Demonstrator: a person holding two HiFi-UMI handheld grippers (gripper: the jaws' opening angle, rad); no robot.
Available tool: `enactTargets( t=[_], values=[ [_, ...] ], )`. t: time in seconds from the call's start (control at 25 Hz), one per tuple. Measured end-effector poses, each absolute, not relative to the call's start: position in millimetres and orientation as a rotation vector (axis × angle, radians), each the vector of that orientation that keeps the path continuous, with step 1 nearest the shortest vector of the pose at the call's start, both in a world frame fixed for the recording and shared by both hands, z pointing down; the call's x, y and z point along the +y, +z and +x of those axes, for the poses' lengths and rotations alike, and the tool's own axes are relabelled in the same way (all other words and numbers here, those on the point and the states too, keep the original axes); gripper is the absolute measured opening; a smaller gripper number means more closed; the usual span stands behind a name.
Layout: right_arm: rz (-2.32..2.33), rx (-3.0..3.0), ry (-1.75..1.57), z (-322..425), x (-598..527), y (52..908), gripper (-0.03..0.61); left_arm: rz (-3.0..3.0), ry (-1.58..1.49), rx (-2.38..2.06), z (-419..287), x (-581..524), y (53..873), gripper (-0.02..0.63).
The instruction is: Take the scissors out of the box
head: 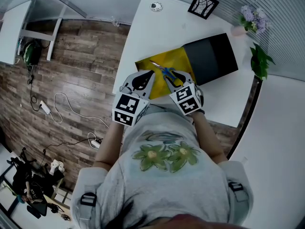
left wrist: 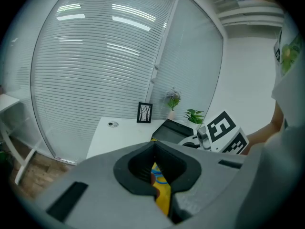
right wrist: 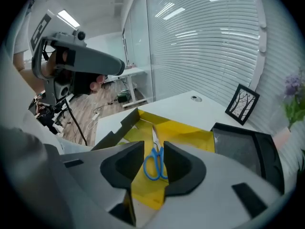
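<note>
The right hand-held gripper (right wrist: 153, 146) is released, jaws apart, with blue scissors (right wrist: 156, 152) in the yellow box (right wrist: 190, 130) just ahead. The left hand-held gripper (left wrist: 153, 146) is clenched and empty.

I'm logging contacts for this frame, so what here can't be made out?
- Whether the right gripper touches the scissors: right gripper view gives no depth, head view is too small.
- Scissors in left gripper view: the shut left gripper hides all but a blue sliver.
- The small round item at the far corner of the table: too small in every view.
</note>
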State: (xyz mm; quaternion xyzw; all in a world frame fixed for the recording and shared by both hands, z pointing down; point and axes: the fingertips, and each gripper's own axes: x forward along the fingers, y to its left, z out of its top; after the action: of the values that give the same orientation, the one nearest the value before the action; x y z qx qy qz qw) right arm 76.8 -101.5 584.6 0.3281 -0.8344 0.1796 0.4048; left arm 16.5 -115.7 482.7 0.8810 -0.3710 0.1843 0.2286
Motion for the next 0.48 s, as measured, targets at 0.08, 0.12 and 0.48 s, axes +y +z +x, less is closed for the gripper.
enactTargets(
  t=[0.08,0.12,0.48],
  values=[
    [0.82,-2.085,0.452,77,-100,590,0.117,2.425,0.507,-1.019,17,-116,483,0.006],
    [0.817,-2.077,0.452,77,-100,593,0.117,2.424,0.507,-1.017,17,-116,484,0.006],
    [0.774,-2.025,0.463,79,-100,611,0.117,2.409,0.513,-1.016,13,-115,487,0.006]
  ],
)
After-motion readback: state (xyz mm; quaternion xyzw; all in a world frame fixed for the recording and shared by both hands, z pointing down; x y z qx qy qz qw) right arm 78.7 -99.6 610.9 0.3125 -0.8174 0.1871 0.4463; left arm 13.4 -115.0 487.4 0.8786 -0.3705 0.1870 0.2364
